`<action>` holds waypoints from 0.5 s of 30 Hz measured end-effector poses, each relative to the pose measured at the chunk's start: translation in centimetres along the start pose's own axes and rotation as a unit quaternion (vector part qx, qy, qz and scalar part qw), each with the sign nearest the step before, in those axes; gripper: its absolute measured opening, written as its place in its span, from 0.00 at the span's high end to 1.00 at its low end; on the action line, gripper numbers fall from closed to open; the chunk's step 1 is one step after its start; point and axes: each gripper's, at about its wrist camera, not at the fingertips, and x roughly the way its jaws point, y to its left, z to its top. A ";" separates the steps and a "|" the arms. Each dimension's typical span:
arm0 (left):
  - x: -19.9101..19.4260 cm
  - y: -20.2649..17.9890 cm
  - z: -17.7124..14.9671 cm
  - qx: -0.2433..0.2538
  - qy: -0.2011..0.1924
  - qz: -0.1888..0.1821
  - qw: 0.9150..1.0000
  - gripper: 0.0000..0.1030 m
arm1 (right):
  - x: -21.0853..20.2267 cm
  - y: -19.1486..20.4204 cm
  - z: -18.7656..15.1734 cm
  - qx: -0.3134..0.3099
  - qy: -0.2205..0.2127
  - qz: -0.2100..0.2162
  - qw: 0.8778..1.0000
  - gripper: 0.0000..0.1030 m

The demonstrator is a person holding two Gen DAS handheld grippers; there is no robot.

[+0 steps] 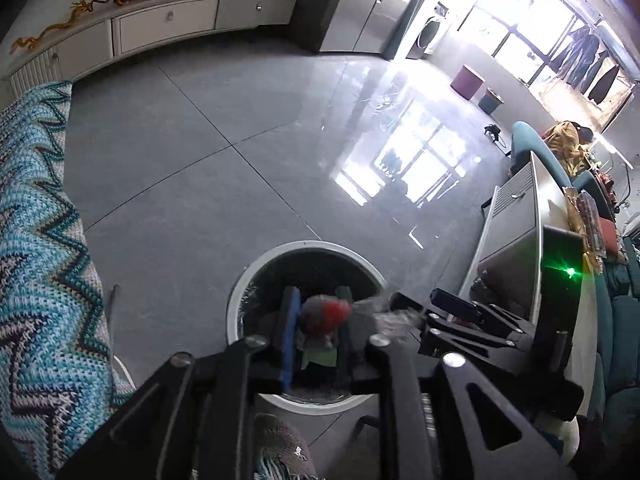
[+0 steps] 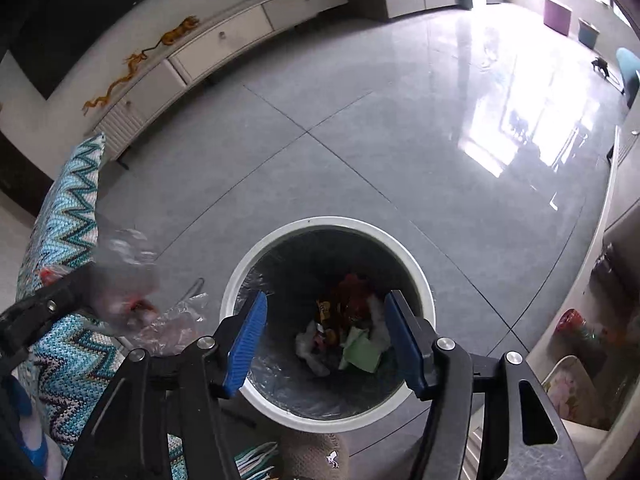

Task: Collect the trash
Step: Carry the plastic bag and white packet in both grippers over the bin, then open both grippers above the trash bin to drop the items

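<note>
both grippers over the round white-rimmed trash bin (image 2: 404, 258)

right gripper (image 2: 326, 338) stands well apart, empty, above crumpled wrappers (image 2: 352, 336) in the bin. left gripper (image 1: 318, 320) is narrowly parted around a blurred red-and-clear crumpled wrapper (image 1: 326, 314); its axis is unclear.

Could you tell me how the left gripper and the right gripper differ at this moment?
The left gripper has a red and grey scrap between its fingers; the right gripper has nothing between its own. The left gripper's jaws stand narrow, while the right gripper's stand wide apart. Both have blue pads and point down toward the white-rimmed bin.
</note>
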 end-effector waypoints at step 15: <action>-10.4 0.0 -2.8 0.029 -0.101 0.064 0.992 0.51 | -12.9 6.6 -3.6 -0.055 -0.116 0.002 0.992 0.30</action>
